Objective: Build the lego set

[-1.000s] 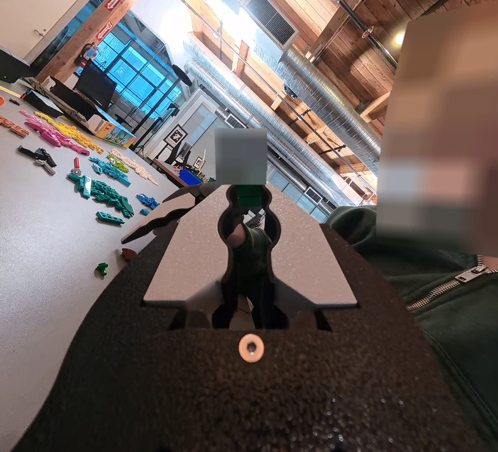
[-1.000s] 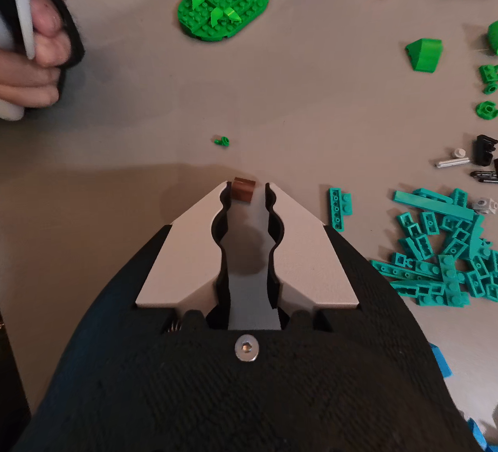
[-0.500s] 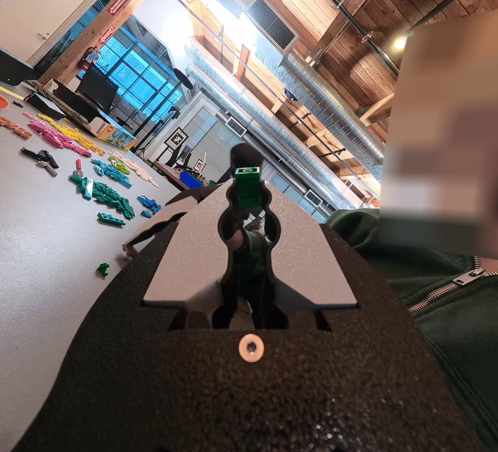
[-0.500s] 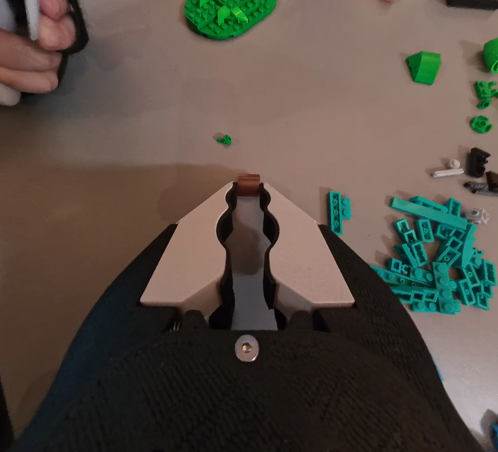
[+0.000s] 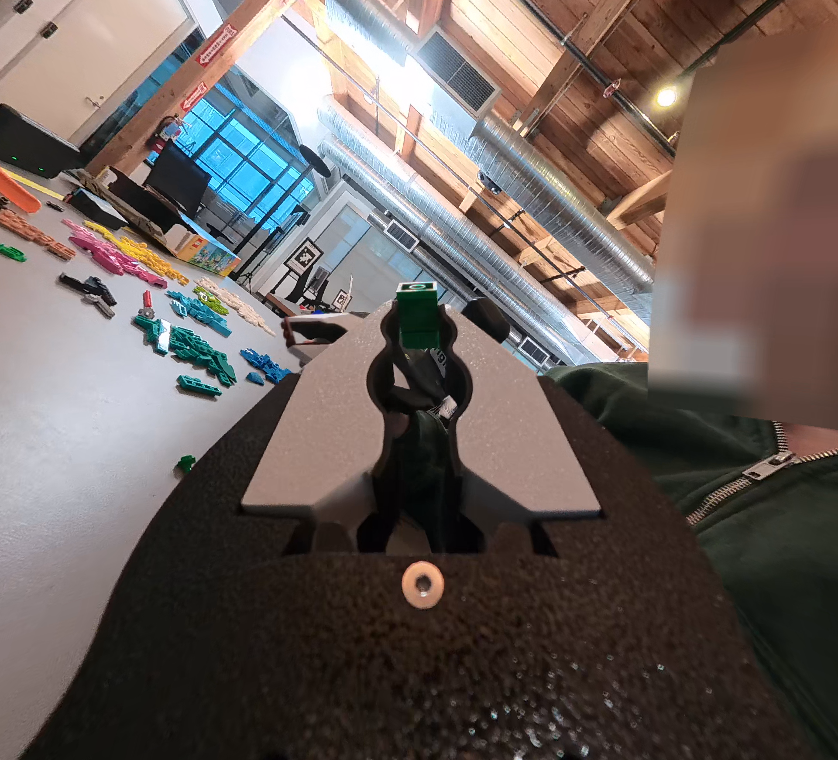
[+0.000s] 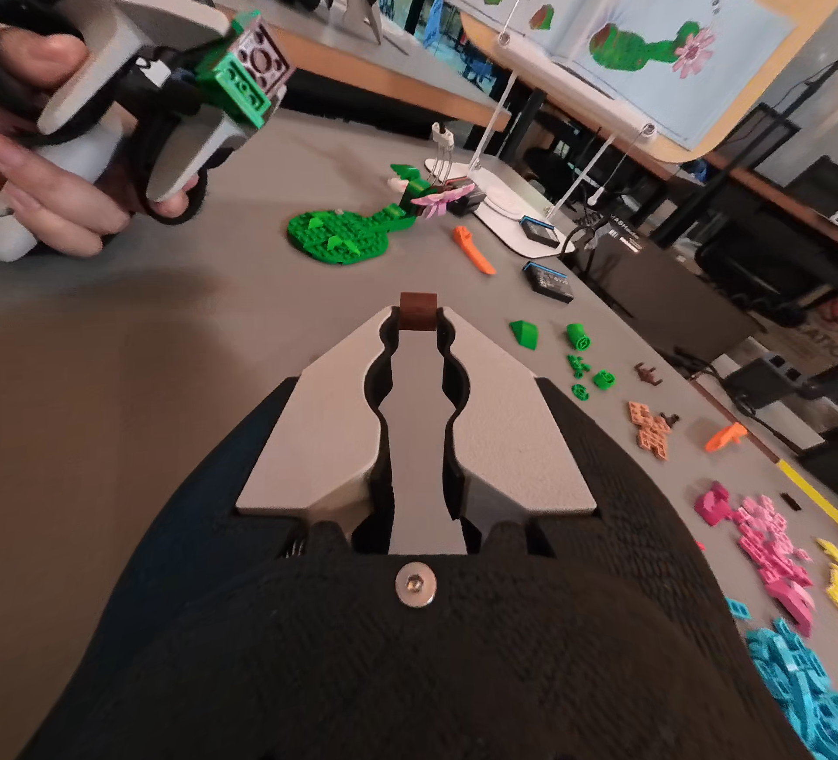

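My left gripper (image 5: 417, 313) is shut on a small green brick assembly (image 5: 416, 321) and holds it up in the air, pointing toward the ceiling. In the right wrist view the same left gripper (image 6: 238, 78) shows at the upper left, with the green assembly (image 6: 236, 90) and its dark studded face. My right gripper (image 6: 418, 311) is shut on a small brown piece (image 6: 418, 313) above the grey table (image 6: 136, 375). The green leaf-shaped base build (image 6: 340, 235) with a pink flower (image 6: 442, 199) lies farther back on the table.
An orange brick separator (image 6: 474, 249), loose green pieces (image 6: 578, 353), tan pieces (image 6: 650, 430), pink pieces (image 6: 771, 552) and teal pieces (image 6: 798, 684) lie to the right. An open instruction booklet (image 6: 635, 13) stands on a clear holder at the back. A person in a green jacket (image 5: 725, 489) is close by. One gripper's finger ends stand about 10 cm off the other's.
My right gripper closed on the brown piece, lifted it off the table and tilted up to look across the table. The left gripper kept hold of the green assembly and shifted slightly.
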A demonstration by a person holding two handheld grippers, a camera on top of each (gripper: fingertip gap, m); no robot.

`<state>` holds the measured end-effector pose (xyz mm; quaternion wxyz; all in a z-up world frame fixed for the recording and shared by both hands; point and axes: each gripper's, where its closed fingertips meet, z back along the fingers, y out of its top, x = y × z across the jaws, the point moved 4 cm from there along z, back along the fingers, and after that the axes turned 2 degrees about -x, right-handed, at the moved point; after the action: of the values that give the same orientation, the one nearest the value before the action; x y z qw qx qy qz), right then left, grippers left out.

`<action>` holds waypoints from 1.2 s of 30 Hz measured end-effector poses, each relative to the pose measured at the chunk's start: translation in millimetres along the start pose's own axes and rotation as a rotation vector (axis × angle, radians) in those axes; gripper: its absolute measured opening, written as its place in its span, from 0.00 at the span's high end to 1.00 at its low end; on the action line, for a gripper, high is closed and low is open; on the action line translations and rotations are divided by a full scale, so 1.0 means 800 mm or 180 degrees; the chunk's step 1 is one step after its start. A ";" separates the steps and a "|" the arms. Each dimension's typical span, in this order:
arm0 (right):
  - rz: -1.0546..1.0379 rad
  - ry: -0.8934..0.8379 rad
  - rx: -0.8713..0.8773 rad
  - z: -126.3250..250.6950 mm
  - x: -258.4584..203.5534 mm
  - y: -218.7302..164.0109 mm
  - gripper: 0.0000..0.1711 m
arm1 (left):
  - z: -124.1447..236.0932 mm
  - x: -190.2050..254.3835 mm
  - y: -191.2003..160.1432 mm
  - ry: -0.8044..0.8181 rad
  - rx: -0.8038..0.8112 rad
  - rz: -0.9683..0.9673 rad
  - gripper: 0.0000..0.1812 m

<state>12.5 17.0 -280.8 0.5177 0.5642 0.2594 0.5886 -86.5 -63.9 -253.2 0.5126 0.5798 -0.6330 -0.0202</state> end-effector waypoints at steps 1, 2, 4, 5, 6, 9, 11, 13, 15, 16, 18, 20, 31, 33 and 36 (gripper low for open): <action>-0.0009 0.0004 0.0022 0.000 0.000 0.001 0.92 | 0.001 0.000 0.000 -0.0002 0.0007 0.0005 0.93; -0.0015 0.0006 0.0029 0.001 0.000 0.000 0.92 | 0.002 0.000 0.001 -0.0005 0.0012 0.0010 0.93; -0.0008 0.0006 0.0035 0.000 -0.001 0.000 0.92 | 0.002 0.000 0.001 -0.0002 0.0025 0.0013 0.93; 0.0001 0.0012 0.0044 0.000 -0.003 0.001 0.92 | 0.002 0.000 0.002 0.0005 0.0034 0.0011 0.93; 0.0011 0.0018 0.0045 0.000 -0.004 0.001 0.92 | 0.003 0.001 0.003 0.0007 0.0043 0.0012 0.93; 0.0034 0.0024 0.0102 0.001 -0.006 0.004 0.92 | 0.007 0.001 0.005 0.0041 0.0085 -0.0009 0.93; 0.0016 0.0077 0.0234 0.004 -0.008 0.011 0.92 | 0.008 0.000 0.009 0.0107 0.0166 -0.0102 0.93; -0.0090 0.0259 0.0462 0.009 -0.014 0.022 0.92 | 0.011 -0.001 0.013 0.0180 0.0242 -0.0182 0.93; -0.0141 0.0183 0.0575 0.014 -0.009 0.029 0.92 | 0.011 -0.002 0.013 0.0229 0.0261 -0.0221 0.93; -0.0066 0.0080 0.0610 0.017 -0.005 0.031 0.92 | 0.011 -0.002 0.013 0.0236 0.0249 -0.0230 0.93; 0.0002 -0.0033 0.0668 0.022 -0.002 0.034 0.92 | 0.010 -0.003 0.012 0.0245 0.0227 -0.0240 0.93; -0.0003 -0.0008 0.0690 0.022 -0.004 0.035 0.92 | 0.010 -0.003 0.012 0.0244 0.0228 -0.0232 0.93; 0.0551 -0.0386 0.0610 0.021 -0.009 0.036 0.92 | 0.011 -0.003 0.013 0.0227 0.0254 -0.0192 0.92; 0.0532 -0.0371 0.0606 0.021 -0.009 0.036 0.92 | 0.011 -0.004 0.013 0.0224 0.0255 -0.0182 0.92; 0.0488 -0.0383 0.0618 0.022 -0.006 0.035 0.92 | 0.011 -0.004 0.013 0.0225 0.0257 -0.0180 0.92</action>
<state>18.9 -1.5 -253.5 0.4287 0.6641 0.2398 0.5636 -100.2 -63.3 -252.7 0.5101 0.6179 -0.5982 0.0113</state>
